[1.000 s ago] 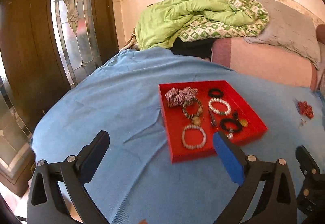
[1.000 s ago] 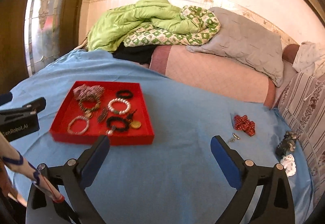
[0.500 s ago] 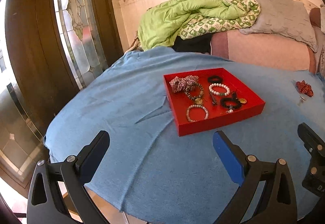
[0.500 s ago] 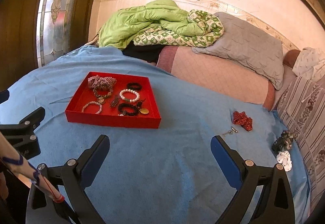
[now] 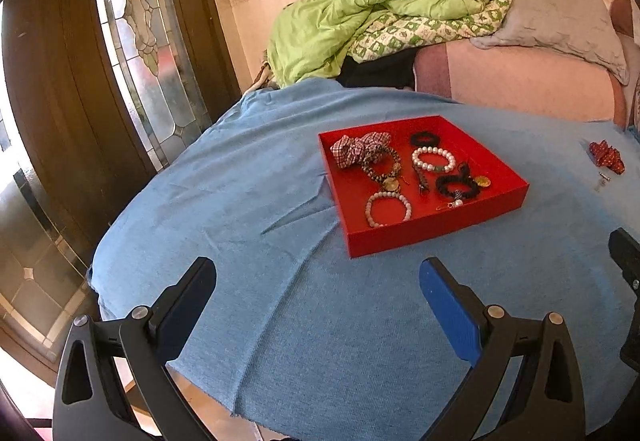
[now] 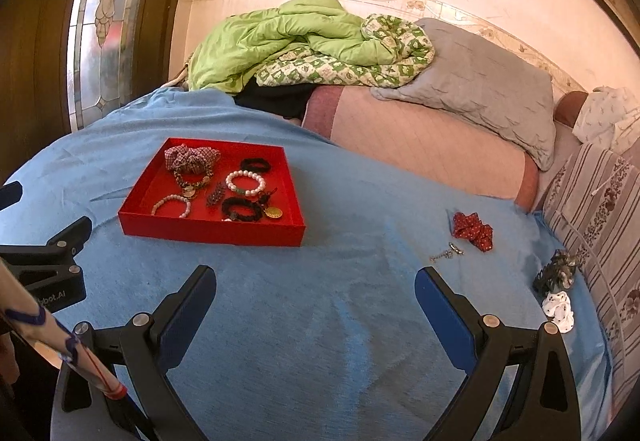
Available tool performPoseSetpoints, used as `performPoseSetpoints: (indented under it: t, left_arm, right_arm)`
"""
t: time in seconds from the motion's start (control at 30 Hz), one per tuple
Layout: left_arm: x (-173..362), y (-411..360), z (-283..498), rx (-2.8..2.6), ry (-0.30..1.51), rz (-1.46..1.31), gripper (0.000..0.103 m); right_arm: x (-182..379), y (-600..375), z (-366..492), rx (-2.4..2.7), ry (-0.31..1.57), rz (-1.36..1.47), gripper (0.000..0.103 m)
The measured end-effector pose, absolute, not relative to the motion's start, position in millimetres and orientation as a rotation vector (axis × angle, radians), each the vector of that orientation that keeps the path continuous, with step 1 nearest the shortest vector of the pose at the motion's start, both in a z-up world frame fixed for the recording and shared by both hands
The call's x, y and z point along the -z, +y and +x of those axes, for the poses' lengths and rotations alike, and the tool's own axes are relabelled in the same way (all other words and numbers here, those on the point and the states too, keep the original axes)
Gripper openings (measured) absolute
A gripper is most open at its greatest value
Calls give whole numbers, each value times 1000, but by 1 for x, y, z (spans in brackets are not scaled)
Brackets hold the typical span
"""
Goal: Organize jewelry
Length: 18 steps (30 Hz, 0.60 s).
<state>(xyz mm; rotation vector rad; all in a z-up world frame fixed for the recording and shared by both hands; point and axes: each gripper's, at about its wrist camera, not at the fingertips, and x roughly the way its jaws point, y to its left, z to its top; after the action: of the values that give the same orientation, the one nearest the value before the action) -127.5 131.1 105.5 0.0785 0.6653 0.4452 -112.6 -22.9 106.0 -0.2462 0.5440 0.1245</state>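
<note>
A red tray [image 5: 436, 229] [image 6: 208, 231] sits on the blue cloth and holds several bracelets, black hair ties and a plaid scrunchie [image 5: 358, 149] [image 6: 192, 157]. Loose on the cloth to the right lie a red scrunchie [image 6: 474, 229] [image 5: 606, 157], a small metal clasp [image 6: 448, 253], a dark hair clip [image 6: 558, 271] and a white scrunchie [image 6: 558, 307]. My left gripper [image 5: 318, 293] is open and empty, well short of the tray. My right gripper [image 6: 316, 293] is open and empty, between tray and loose items.
The blue cloth [image 5: 240, 201] covers a table whose front-left edge drops off near the left gripper. A glass-panelled wooden door [image 5: 132, 41] stands left. A sofa with a green quilt [image 6: 288, 41] and grey pillow [image 6: 480, 89] runs behind and right.
Both grippers have pulled back and up from the tray, which now looks smaller and farther. Both stay open and empty.
</note>
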Motion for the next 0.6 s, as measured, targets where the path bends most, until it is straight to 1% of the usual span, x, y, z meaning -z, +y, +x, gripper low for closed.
performPoseSetpoints:
  t: [0.6]
  left_arm:
    - [-104, 134, -127, -451, 672, 76, 101]
  right_arm:
    - [-98, -24, -109, -113, 574, -257, 101]
